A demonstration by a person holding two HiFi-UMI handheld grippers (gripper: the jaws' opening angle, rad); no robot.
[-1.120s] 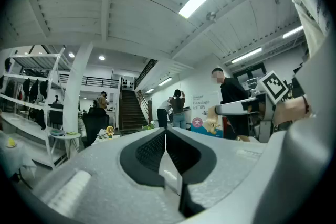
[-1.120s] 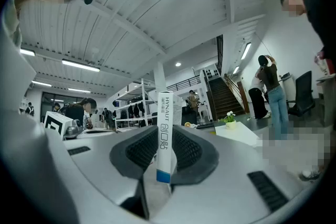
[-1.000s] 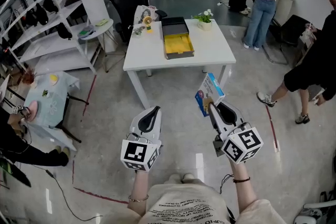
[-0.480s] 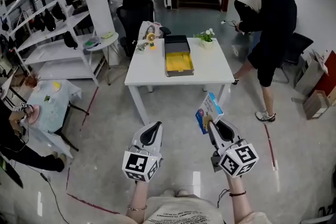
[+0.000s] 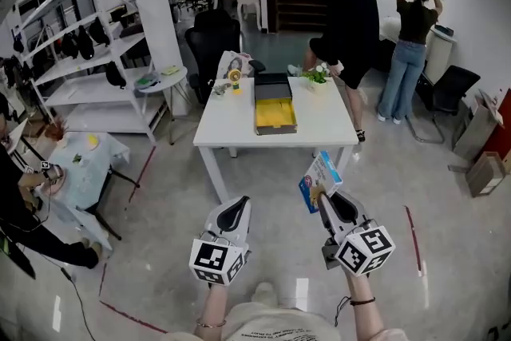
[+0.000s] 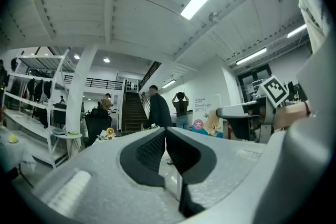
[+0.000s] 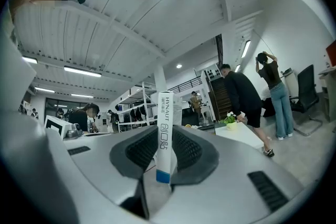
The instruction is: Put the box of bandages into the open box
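My right gripper (image 5: pixel 322 196) is shut on the box of bandages (image 5: pixel 318 180), a flat white and blue box held upright over the floor, short of the white table (image 5: pixel 231 108). In the right gripper view the box of bandages (image 7: pixel 164 134) stands edge-on, pinched between both pads. The open box (image 5: pixel 275 103), dark outside with a yellow lining, lies in the middle of the table with its lid folded back. My left gripper (image 5: pixel 232 210) hangs level with the right one, jaws together and nothing between them; the left gripper view shows my left gripper (image 6: pixel 165 136) shut and empty.
A small potted plant (image 5: pixel 318 76) and a bag with a toy (image 5: pixel 230 69) sit at the table's far side. A person in black (image 5: pixel 348 28) walks behind the table; another stands at the back right. White shelves (image 5: pixel 88 52) and a round side table (image 5: pixel 164 80) stand at the left.
The view has tilted up and the table looks slightly farther. The person in black has walked from the table's right side to behind it. Both grippers hold the same pose, the box still gripped.
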